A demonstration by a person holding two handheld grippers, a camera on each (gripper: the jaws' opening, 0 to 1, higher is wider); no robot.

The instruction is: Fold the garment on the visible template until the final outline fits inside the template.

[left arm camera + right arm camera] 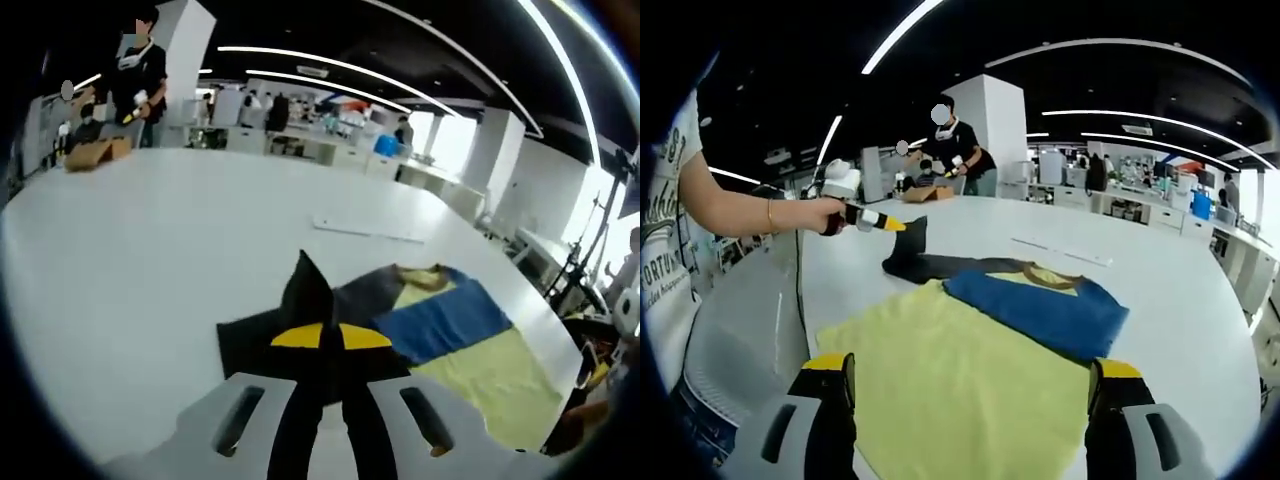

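Left gripper view, lower centre: the left gripper clenches the garment's dark sleeve, lifted mid-fold. The right gripper hangs released over the yellow hem on the desk. Next, I judge, lay the sleeve inward.

Garment yellow, blue and dark grey in blocks; table white.

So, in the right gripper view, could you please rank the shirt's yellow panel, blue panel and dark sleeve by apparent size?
1. yellow panel, largest, though nearest the camera, which inflates it.
2. blue panel.
3. dark sleeve, smallest, pinched by the left tool.
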